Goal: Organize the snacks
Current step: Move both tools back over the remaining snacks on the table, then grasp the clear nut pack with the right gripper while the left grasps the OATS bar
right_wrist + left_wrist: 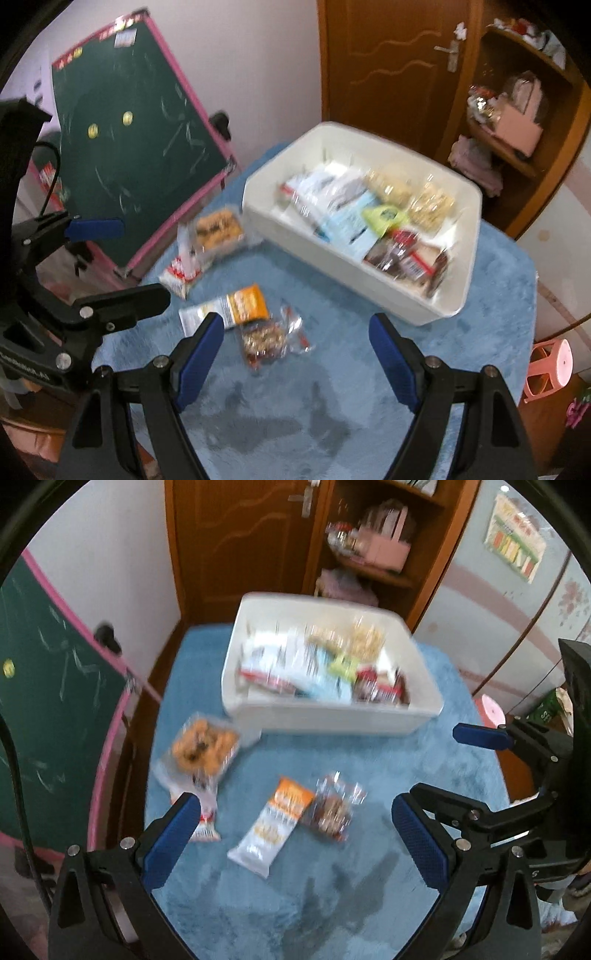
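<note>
A white bin (332,720) (332,266) holding several snack packs stands at the back of a blue fuzzy table cover (332,893) (288,413). Loose on the cover lie an orange-and-white bar pack (271,825) (229,308), a clear pack of brown nutty snack (332,808) (269,338), a clear pack of orange pastry (201,747) (218,229) and a red-and-white pack (207,825) (179,275). My left gripper (295,845) is open and empty above the bar pack. My right gripper (295,358) is open and empty above the nutty pack.
A green chalkboard with a pink frame (48,686) (129,133) leans at the table's left edge. A wooden door (240,542) (391,62) and shelf (380,546) (517,122) stand behind. A pink stool (550,365) is at the right.
</note>
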Demonstrator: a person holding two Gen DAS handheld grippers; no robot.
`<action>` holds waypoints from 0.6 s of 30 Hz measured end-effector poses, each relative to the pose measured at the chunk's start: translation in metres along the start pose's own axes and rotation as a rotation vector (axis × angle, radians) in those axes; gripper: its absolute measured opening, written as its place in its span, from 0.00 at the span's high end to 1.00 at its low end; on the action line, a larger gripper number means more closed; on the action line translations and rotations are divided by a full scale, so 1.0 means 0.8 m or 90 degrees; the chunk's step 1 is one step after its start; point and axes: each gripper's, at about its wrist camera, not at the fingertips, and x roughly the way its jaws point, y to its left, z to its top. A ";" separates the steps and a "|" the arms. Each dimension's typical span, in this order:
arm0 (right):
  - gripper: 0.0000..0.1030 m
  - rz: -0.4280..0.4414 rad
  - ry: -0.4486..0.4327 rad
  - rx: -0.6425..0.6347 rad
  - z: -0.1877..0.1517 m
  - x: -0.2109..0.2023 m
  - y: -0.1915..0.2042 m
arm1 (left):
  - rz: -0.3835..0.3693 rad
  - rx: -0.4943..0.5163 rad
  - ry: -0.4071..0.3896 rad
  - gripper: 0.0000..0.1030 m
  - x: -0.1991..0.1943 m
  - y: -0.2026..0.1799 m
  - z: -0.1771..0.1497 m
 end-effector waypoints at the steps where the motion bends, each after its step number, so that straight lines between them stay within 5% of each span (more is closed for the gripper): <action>1: 0.21 0.000 0.009 -0.005 -0.005 0.009 0.003 | 0.001 -0.002 0.013 0.01 0.010 0.004 -0.006; 11: 0.28 -0.002 0.112 -0.085 -0.057 0.120 0.041 | 0.013 0.011 0.154 0.16 0.125 0.034 -0.055; 18: 0.33 -0.039 0.115 -0.114 -0.065 0.172 0.049 | 0.022 0.025 0.201 0.16 0.173 0.037 -0.058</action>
